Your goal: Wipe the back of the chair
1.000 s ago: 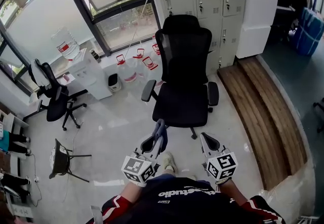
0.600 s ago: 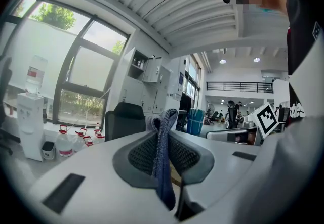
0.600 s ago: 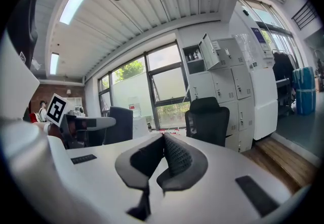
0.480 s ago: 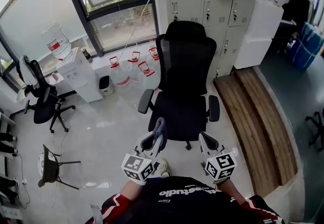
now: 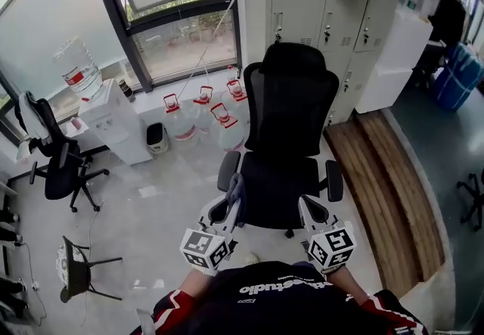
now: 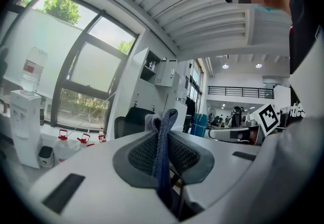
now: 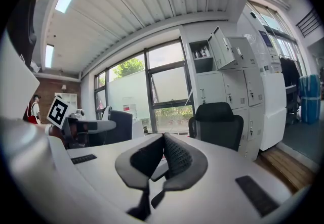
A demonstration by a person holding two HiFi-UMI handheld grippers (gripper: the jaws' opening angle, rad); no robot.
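A black mesh office chair (image 5: pixel 287 122) stands in front of me, seat toward me, its tall backrest (image 5: pixel 293 103) facing me. It also shows small in the left gripper view as the chair (image 6: pixel 132 119) and larger in the right gripper view as the chair (image 7: pixel 216 124). My left gripper (image 5: pixel 233 203) is shut on a blue-grey cloth (image 5: pixel 236 191), whose folded end sticks up between the pads as the cloth (image 6: pixel 161 139). My right gripper (image 5: pixel 306 211) is shut with nothing in it, pads together (image 7: pixel 163 160). Both hover just short of the seat's front edge.
Water jugs (image 5: pixel 198 110) and a water dispenser (image 5: pixel 113 118) stand left of the chair by the window. Grey lockers (image 5: pixel 333 16) rise behind it. A raised wooden step (image 5: pixel 386 190) runs along the right. Another black chair (image 5: pixel 57 167) and a small stool (image 5: pixel 76 269) sit at left.
The view has drawn closer to the chair, which now sits larger and nearer the grippers. Both grippers keep their hold and stance.
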